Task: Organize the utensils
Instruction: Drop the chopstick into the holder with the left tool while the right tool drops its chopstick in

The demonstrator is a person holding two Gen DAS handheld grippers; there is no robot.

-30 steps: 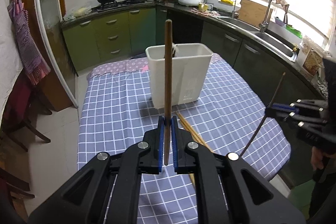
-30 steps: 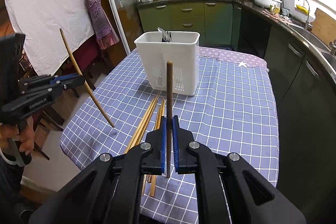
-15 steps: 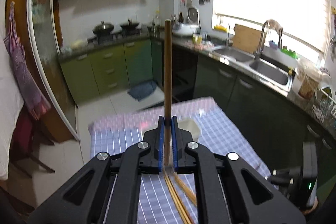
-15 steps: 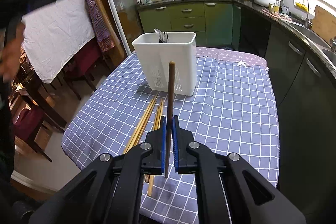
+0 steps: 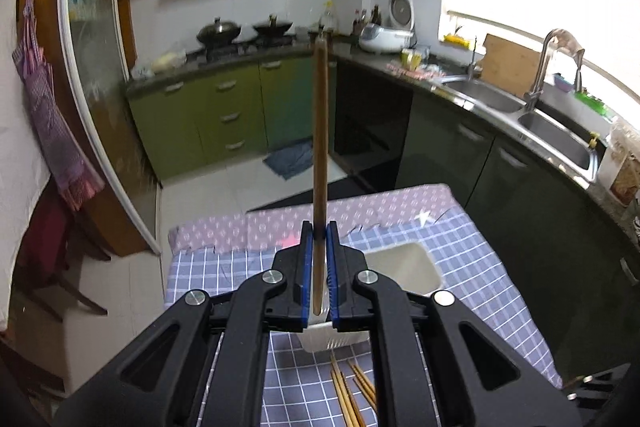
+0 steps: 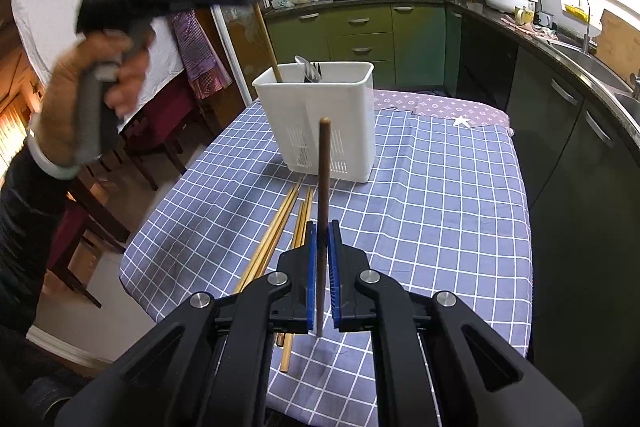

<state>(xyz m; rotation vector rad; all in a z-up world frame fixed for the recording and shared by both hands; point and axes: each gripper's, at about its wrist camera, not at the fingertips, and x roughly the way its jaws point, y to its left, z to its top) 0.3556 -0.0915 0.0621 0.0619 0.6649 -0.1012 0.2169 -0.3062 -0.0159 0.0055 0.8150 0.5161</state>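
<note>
A blue cloth (image 6: 420, 211) with a white grid is covering the table, a lilac patterned strip (image 6: 440, 107) lying at its far end. The utensil holder (image 6: 320, 123) is showing white, the loose chopsticks (image 6: 276, 243) pale tan, the cabinets (image 6: 360, 35) olive green.

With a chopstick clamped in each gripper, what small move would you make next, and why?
Probably open the left gripper and let its chopstick drop. In the right wrist view its lower end already sits inside the white utensil holder beside a spoon. The right gripper, shut on another chopstick, waits short of the holder.
</note>
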